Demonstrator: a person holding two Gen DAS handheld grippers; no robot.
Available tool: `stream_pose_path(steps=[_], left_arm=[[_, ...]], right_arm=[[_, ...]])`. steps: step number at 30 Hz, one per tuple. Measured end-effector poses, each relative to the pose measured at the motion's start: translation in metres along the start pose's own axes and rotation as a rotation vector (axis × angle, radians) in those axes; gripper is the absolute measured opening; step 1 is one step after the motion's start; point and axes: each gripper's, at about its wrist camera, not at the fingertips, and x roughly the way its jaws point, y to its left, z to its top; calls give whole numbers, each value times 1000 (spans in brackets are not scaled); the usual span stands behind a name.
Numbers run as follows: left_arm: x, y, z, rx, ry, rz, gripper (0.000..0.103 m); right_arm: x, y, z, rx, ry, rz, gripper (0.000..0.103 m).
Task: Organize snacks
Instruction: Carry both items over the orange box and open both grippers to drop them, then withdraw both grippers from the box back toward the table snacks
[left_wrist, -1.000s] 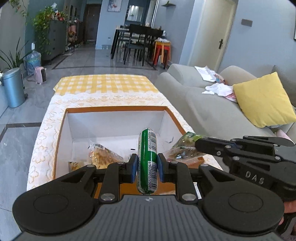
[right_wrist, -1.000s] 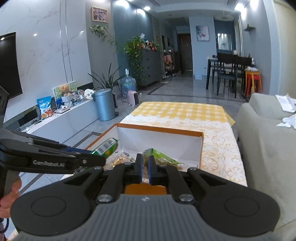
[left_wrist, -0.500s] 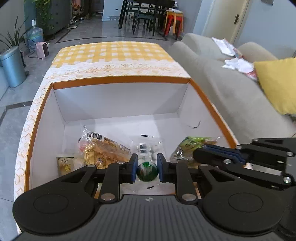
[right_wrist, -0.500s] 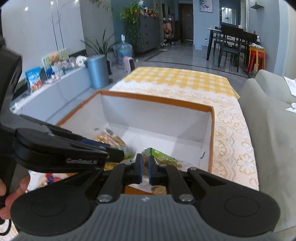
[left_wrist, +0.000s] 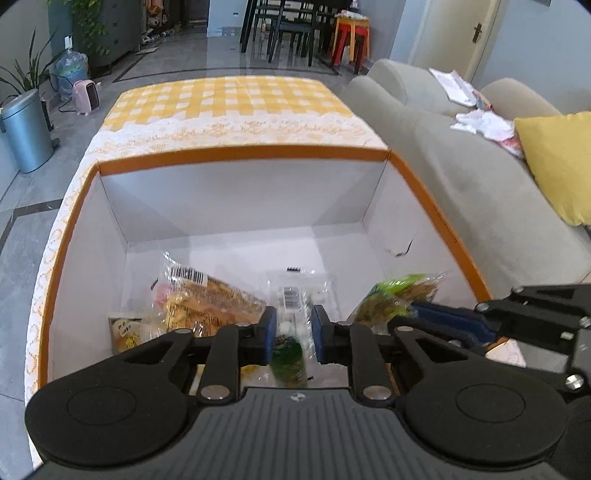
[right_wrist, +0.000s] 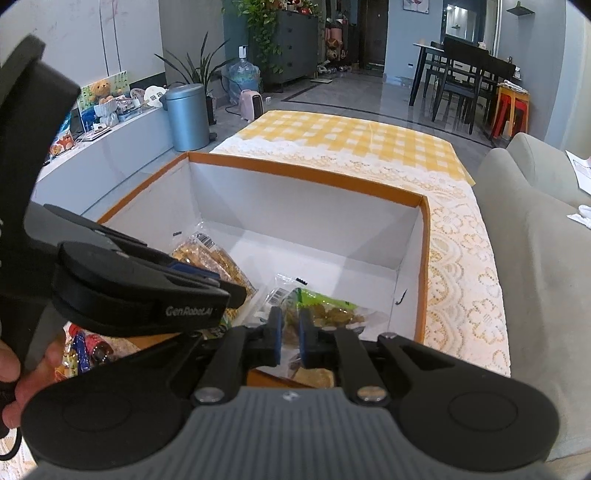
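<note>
A white box with an orange rim (left_wrist: 243, 152) (right_wrist: 306, 173) stands on the table and holds several snack packs. My left gripper (left_wrist: 290, 334) hangs over the box's near end with its jaws parted. The green tube snack (left_wrist: 288, 360) lies just below them, blurred. My right gripper (right_wrist: 290, 330) is shut on the edge of a clear green-topped snack bag (right_wrist: 328, 310) (left_wrist: 391, 299) at the box's near right corner. A yellow biscuit pack (left_wrist: 207, 302) (right_wrist: 207, 254) lies at the near left.
A clear pack with white sweets (left_wrist: 299, 299) lies in the box's middle. More snacks (right_wrist: 85, 349) lie on the lace cloth left of the box. A grey sofa (left_wrist: 461, 177) with a yellow cushion (left_wrist: 554, 162) runs along the right.
The left gripper tilted down into the box and opened, and the green tube dropped out of the jaws. The right gripper moved down with its bag.
</note>
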Motion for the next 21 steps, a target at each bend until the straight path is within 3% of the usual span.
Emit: stream_pose_path(steps=[5,9,13,21], left_arm=[[-7,-2,4,6,-27,-2,29],[-11,-4,3,11,-39,-1,32],[-22,-7,-2,21,-75,-2,41],[-61,-11,-22,56,-178,-3,55]], right_arm=[[-1,-3,-2,11,-1,-9,10],[-3,-5,-3,37,-9,-9,27],[-8,-5,-6,42,-19,-10,27],[-41,-1,-16,47,-121,-23,47]])
